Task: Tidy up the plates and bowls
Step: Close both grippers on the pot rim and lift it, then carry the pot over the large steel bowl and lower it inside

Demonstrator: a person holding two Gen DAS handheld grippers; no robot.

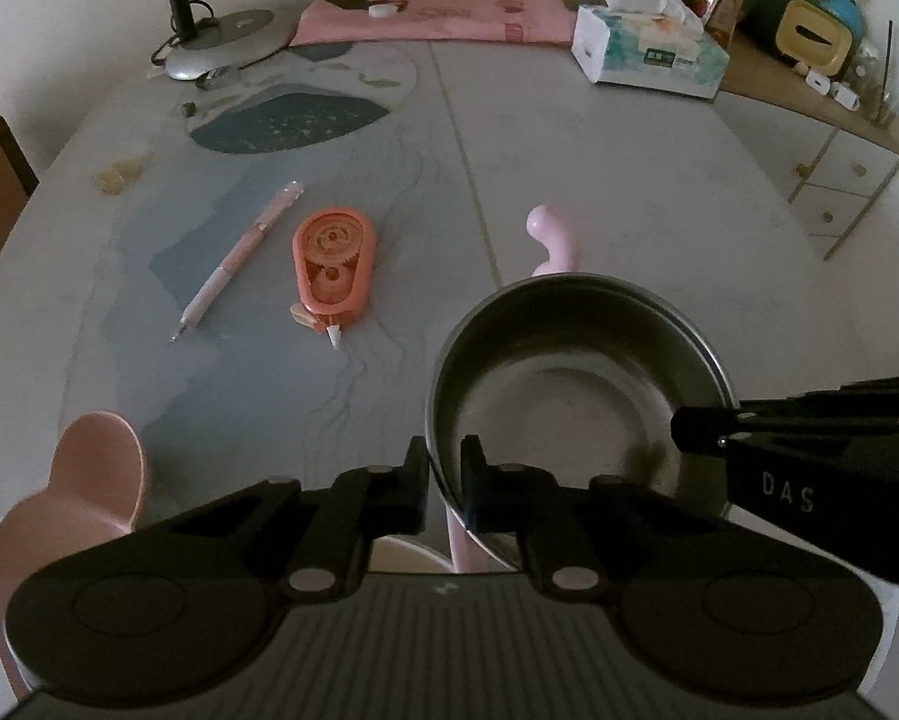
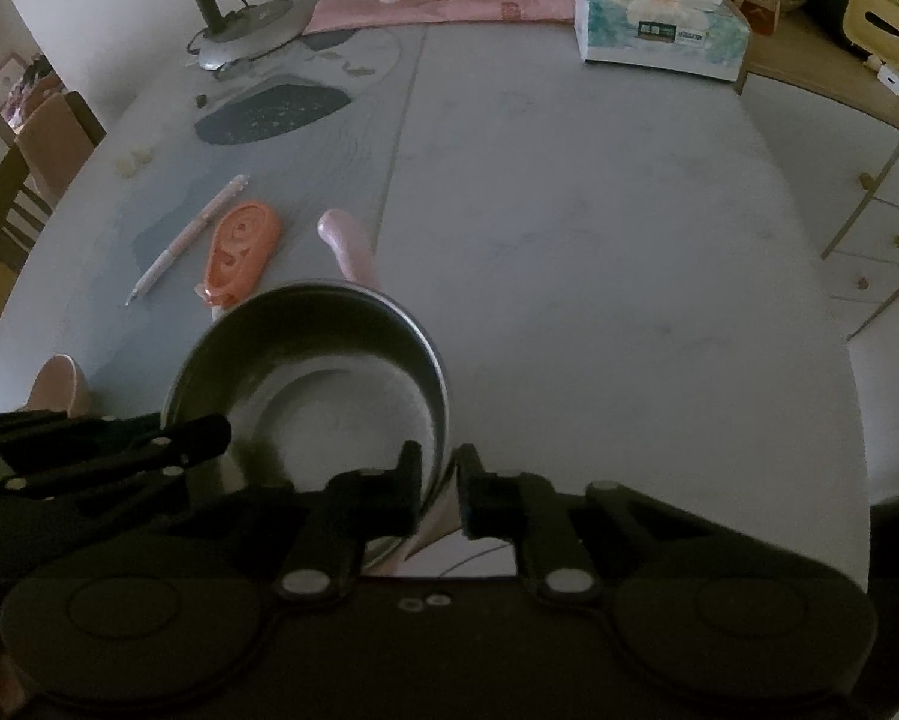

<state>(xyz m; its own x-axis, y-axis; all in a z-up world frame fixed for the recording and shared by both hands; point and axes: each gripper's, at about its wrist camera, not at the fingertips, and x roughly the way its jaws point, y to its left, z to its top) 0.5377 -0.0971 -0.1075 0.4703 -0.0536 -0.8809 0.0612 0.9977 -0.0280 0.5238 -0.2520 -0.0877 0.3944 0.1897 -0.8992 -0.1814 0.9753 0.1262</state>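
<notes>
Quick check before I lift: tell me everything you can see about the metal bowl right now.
The metal bowl is round, shiny steel by its look, with a thin rolled rim, steep walls and a flat bottom; it is empty and upright. It sits over a pink dish whose rounded lobes stick out around it, on the grey table. The left gripper is shut on the rim at one side, the right gripper on the opposite side, each with one finger inside and one outside the wall.

One steel bowl [image 1: 575, 384], one pen [image 1: 239, 252], perhaps one pink plate [image 1: 98, 474].
</notes>
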